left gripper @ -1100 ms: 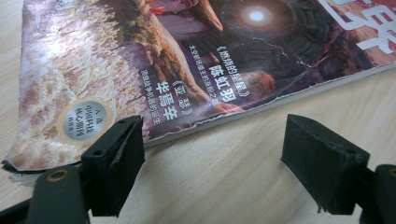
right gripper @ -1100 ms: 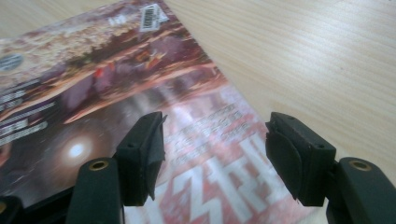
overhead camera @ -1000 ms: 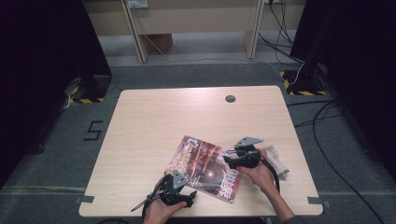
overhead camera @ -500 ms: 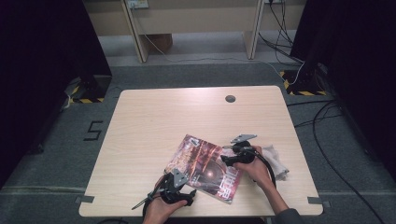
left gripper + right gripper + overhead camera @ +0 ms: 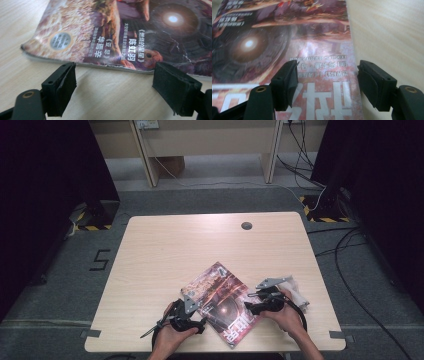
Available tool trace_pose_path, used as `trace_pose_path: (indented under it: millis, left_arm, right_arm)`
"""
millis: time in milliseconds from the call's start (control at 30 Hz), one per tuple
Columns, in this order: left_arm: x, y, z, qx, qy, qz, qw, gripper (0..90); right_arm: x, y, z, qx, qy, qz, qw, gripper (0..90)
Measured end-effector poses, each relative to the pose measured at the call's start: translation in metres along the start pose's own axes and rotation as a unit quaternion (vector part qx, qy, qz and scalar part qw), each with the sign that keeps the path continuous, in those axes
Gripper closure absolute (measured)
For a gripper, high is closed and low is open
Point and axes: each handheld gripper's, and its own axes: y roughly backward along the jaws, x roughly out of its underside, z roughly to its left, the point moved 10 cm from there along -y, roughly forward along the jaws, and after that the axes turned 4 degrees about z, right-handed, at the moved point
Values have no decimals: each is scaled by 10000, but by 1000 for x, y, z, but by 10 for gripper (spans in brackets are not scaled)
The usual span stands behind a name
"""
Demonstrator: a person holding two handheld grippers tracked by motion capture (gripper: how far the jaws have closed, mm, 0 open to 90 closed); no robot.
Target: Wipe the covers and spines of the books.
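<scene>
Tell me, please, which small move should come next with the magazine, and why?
Probably lower the right gripper and close it on the long edge of the magazine. Its fingers have just been opening and stand astride that edge, one above the cover, one above the table, pinching nothing. The left gripper waits open, just short of the opposite edge.

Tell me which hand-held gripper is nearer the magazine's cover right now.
Right. The right hand-held gripper hangs over the magazine, jaws open astride its edge. The left hand-held gripper sits just short of the opposite edge, jaws open, over bare table.
</scene>
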Motion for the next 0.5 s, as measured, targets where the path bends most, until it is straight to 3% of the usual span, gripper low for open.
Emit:
trace_pose_path:
  millis: [233, 500]
  left_arm:
    - [-3, -1, 11, -236, -45, -13, 9997, 189]
    - [-5, -4, 17, -295, 28, -38, 9996, 197]
  right_arm:
    - [20, 13, 18, -79, -55, 20, 10000, 325]
    - [35, 23, 31, -147, -96, -13, 9998, 366]
